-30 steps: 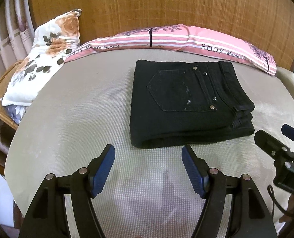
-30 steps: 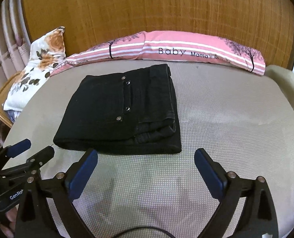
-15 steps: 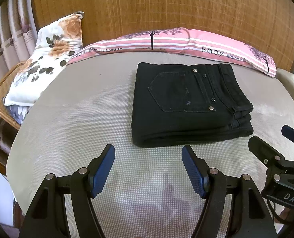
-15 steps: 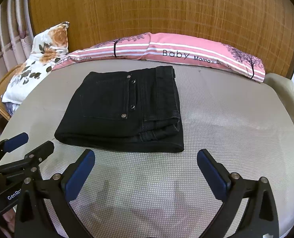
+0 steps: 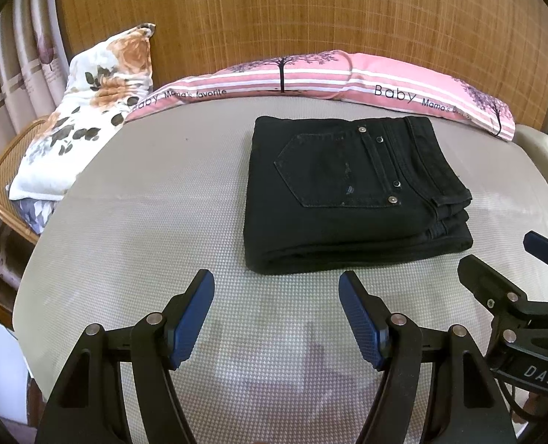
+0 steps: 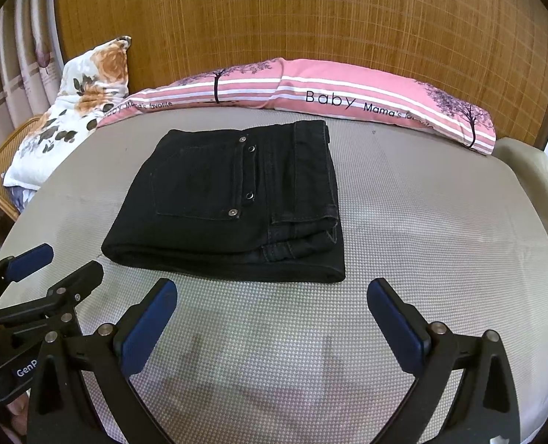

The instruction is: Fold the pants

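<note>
Hovering apart, empty: left tool point(image 5: 276, 288) | right tool point(image 6: 272, 296) | folded pants point(image 5: 348, 199) untouched

Pink pillow point(image 6: 348, 92) reads "Baby Mama's favorite".

Bare bed point(image 5: 144, 222) surface lies open left, right and in front of the folded pants point(image 5: 348, 199); pillows point(image 5: 311, 77) line the far edge.

A long pink pillow point(image 5: 348, 81) with tree pictures lies at 12 o'clock on the grey bed point(image 5: 144, 222). A flowery pillow point(image 5: 85, 118) leans at 10 o'clock. Behind them stands a brown woven wall point(image 5: 311, 11).
</note>
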